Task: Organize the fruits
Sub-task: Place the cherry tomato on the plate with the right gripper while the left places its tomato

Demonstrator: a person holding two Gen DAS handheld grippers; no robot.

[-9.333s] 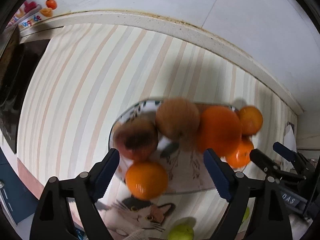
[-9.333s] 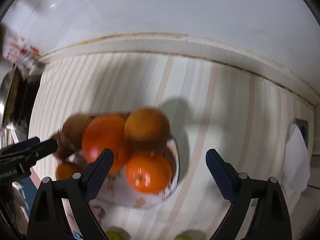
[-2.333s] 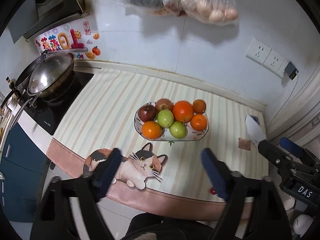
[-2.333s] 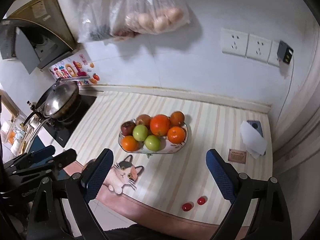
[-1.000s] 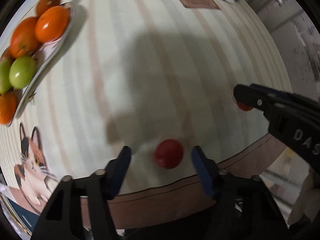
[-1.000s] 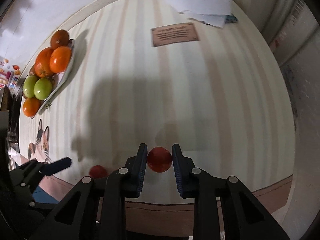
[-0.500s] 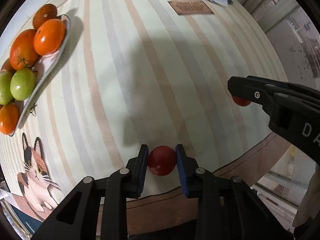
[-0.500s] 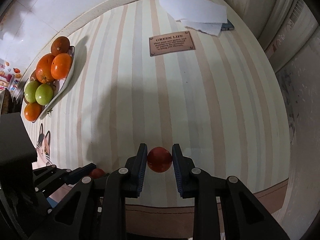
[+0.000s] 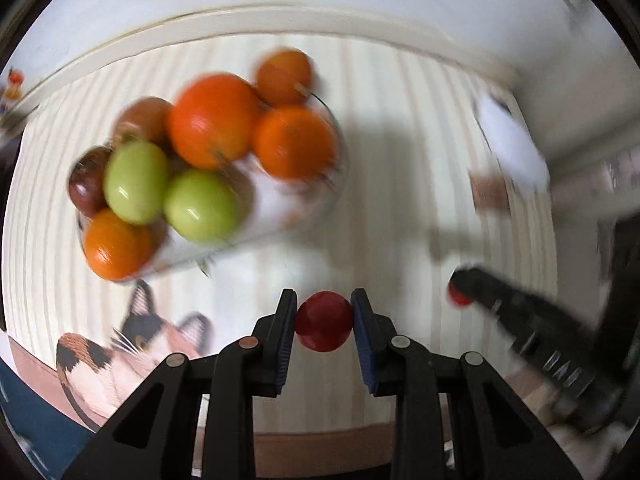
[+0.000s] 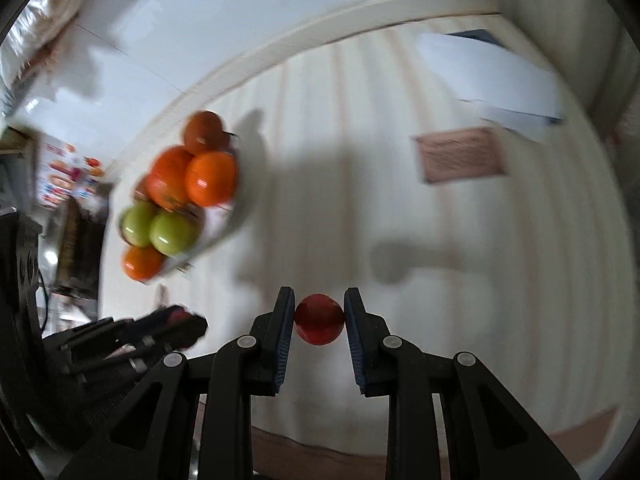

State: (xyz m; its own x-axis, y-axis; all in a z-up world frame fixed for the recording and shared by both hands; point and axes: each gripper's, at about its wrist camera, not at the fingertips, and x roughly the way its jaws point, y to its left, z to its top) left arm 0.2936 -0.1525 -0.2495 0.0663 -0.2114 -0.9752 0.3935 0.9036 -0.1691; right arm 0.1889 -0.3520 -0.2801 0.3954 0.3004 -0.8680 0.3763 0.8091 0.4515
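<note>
My left gripper is shut on a small red tomato, held above the striped counter. My right gripper is shut on a second small red tomato, also off the counter. The fruit plate lies ahead and left of the left gripper, loaded with oranges, green apples and a dark red apple. In the right wrist view the same plate lies at middle left. Each wrist view catches the other gripper at its edge, blurred, with red between its fingers.
A cat picture is printed on the counter's front left. A brown card and white paper lie at the back right near the wall. The counter's brown front edge runs just below the grippers.
Both grippers have lifted their tomatoes off the counter and swung toward the fruit plate, which now looms larger. The left closed on its tomato within the last second.
</note>
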